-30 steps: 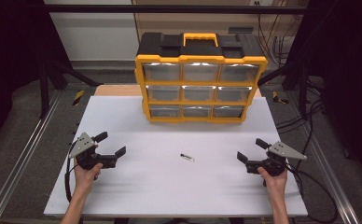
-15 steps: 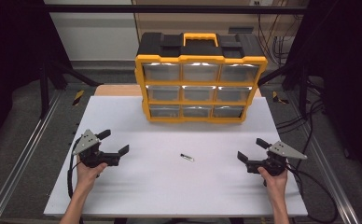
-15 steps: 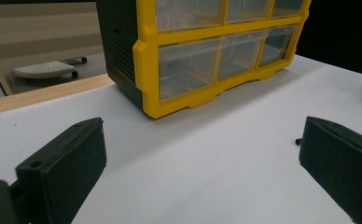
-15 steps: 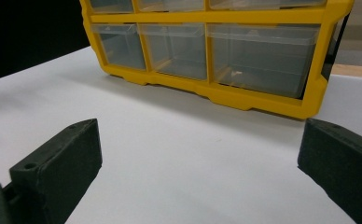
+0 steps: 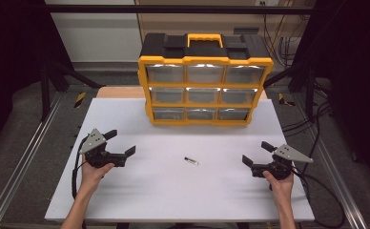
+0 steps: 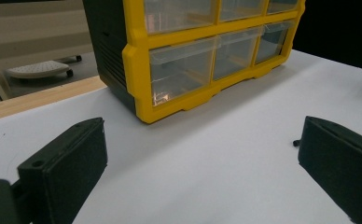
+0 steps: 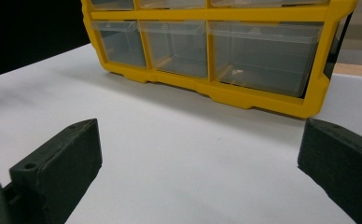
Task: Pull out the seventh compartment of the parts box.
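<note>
While empty, both wide: left gripper, right gripper, possibly a screw between.

Yellow-and-black drawer cabinet, white table

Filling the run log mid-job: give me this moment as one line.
left claw: open, holding nothing | right claw: open, holding nothing | small dark part: lying on table between claws | drawer cabinet: drawers shut

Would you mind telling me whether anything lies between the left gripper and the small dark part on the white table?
Nothing visible does. The left gripper has its jaws open, and only bare white table lies between it and the small dark part. The yellow drawer cabinet stands farther back, off that line.
</note>
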Action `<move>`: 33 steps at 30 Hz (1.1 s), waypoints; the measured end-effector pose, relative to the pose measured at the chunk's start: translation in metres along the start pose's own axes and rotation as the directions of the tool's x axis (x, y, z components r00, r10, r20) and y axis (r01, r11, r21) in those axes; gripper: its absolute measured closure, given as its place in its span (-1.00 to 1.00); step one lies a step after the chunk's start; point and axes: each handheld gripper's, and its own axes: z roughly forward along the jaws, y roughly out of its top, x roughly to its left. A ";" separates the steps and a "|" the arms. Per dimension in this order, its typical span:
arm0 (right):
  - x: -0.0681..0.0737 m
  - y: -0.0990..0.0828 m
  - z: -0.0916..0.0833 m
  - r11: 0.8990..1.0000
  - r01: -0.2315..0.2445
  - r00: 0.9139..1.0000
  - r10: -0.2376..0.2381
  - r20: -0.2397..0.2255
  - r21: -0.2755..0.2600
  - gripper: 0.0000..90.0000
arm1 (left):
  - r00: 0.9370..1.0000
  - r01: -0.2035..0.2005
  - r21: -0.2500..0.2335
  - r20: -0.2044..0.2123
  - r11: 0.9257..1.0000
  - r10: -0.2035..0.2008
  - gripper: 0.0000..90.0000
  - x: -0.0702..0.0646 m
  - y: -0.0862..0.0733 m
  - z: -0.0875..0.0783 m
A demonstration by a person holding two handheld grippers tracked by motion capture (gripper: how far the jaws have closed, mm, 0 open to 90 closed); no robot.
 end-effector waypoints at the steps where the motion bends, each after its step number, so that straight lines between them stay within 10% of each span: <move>1: 0.000 0.000 0.000 1.000 0.001 1.000 -0.001 0.000 0.000 -0.99 | 1.000 -0.002 0.002 0.002 1.000 0.002 -0.97 0.000 0.000 0.001; 33: 0.001 0.000 0.001 1.000 0.008 1.000 -0.008 -0.001 0.009 -0.99 | 0.995 -0.100 0.051 0.017 0.994 0.099 -0.94 -0.004 0.027 0.022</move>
